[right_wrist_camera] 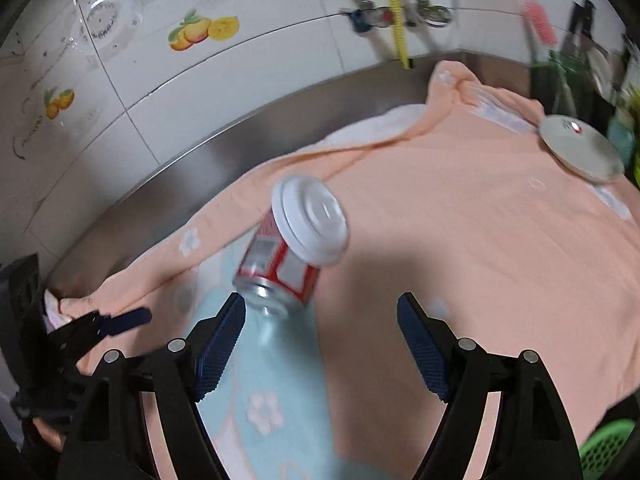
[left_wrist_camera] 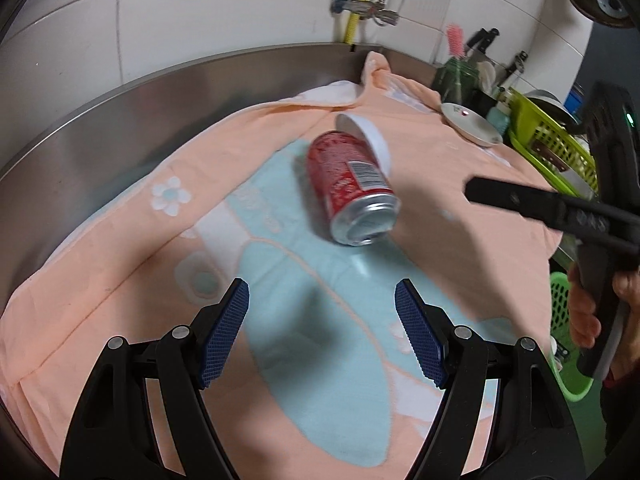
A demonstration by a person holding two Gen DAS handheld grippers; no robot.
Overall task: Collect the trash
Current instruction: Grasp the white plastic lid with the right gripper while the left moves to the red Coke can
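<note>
Nearest the left-wrist lens, the left gripper (left_wrist_camera: 322,328) stands with its jaws spread and nothing between them, poised over the teal middle of the towel (left_wrist_camera: 120,248) that covers the steel counter (left_wrist_camera: 120,120). The right gripper (right_wrist_camera: 320,346) is likewise spread and empty, angled down towards the same patch, probably so either claw can close in from its own side. Just beyond both lies the red can (left_wrist_camera: 352,186), on its side near the towel's centre, with a white cap (left_wrist_camera: 370,136) leaning on its far end (likely trash too). Further off, at the towel's far right corner, a white saucer (left_wrist_camera: 472,124) sits beside a green dish rack (left_wrist_camera: 548,140), clear of the work
</note>
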